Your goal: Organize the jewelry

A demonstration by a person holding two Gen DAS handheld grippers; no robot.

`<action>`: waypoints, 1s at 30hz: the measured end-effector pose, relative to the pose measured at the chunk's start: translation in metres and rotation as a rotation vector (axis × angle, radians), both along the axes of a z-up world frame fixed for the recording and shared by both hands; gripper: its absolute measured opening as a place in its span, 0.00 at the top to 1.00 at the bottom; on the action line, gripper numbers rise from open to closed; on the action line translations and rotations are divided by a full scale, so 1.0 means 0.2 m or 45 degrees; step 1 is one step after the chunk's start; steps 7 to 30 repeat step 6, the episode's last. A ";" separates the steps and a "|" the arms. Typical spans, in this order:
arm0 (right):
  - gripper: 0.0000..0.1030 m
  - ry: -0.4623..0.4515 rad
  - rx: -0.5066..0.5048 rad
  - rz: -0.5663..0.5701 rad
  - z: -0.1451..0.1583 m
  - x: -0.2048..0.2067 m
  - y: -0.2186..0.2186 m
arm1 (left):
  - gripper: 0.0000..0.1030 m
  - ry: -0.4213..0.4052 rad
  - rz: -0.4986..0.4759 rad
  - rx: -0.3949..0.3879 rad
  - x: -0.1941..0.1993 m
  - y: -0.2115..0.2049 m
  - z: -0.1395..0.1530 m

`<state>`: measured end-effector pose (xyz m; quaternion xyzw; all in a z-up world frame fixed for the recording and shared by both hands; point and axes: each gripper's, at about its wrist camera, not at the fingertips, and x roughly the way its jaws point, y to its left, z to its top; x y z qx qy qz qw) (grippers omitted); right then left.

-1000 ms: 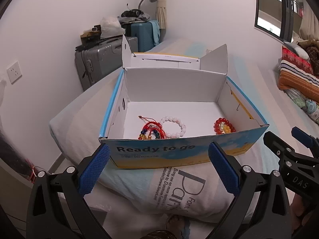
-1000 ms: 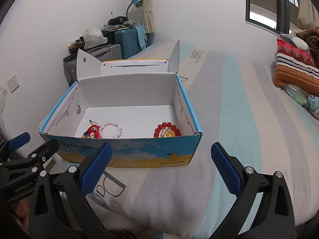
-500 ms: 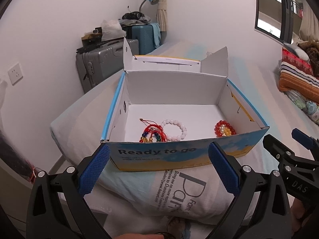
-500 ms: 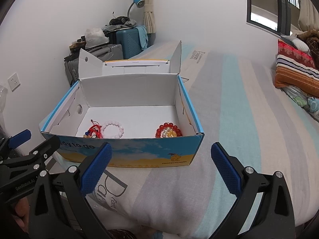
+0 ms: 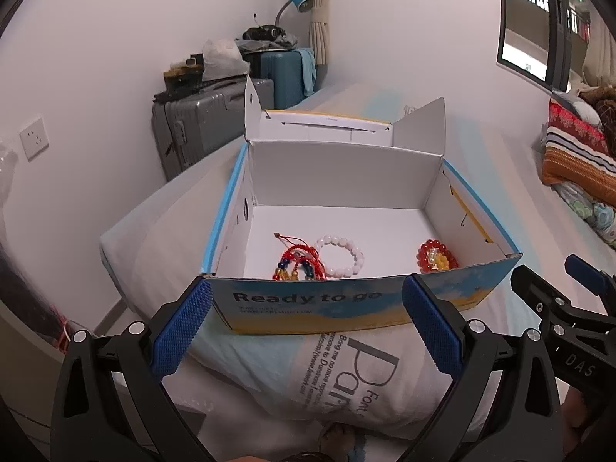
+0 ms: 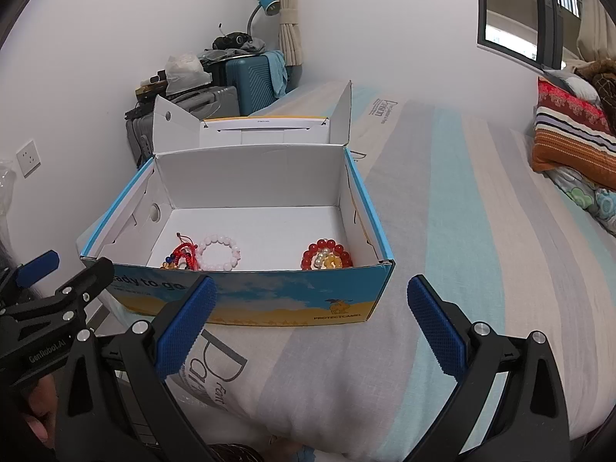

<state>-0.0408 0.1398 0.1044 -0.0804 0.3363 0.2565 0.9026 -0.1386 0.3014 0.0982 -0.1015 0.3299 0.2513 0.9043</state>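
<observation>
An open blue and white cardboard box (image 5: pixel 346 304) (image 6: pixel 269 300) sits on the bed. Inside lie a red cord bracelet with coloured beads (image 5: pixel 294 263) (image 6: pixel 181 258), a pale pink bead bracelet (image 5: pixel 340 256) (image 6: pixel 220 251) and a red bead bracelet around yellow and white beads (image 5: pixel 437 260) (image 6: pixel 326 257). My left gripper (image 5: pixel 308 325) is open and empty, in front of the box's near wall. My right gripper (image 6: pixel 312 327) is open and empty, in front of the box's right half. Each gripper shows at the edge of the other's view.
The bed (image 6: pixel 462 231) has a striped grey and light blue cover and a printed pillow (image 5: pixel 346 373) under the box's front. Suitcases (image 5: pixel 200 123) with clutter stand against the left wall. Striped cushions (image 6: pixel 569 134) lie at the far right.
Both grippers have risen and tilted slightly, so more of the box floor and the bracelets shows. Both stay open. The jewelry has not moved.
</observation>
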 end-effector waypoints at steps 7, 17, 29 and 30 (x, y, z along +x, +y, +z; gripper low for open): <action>0.07 -0.002 -0.001 -0.001 0.00 0.00 0.00 | 0.06 0.016 -0.009 -0.003 0.01 -0.01 -0.01; 0.07 -0.002 -0.001 -0.001 0.00 0.00 0.00 | 0.06 0.016 -0.009 -0.003 0.01 -0.01 -0.01; 0.07 -0.002 -0.001 -0.001 0.00 0.00 0.00 | 0.06 0.016 -0.009 -0.003 0.01 -0.01 -0.01; 0.07 -0.002 -0.001 -0.001 0.00 0.00 0.00 | 0.06 0.016 -0.009 -0.003 0.01 -0.01 -0.01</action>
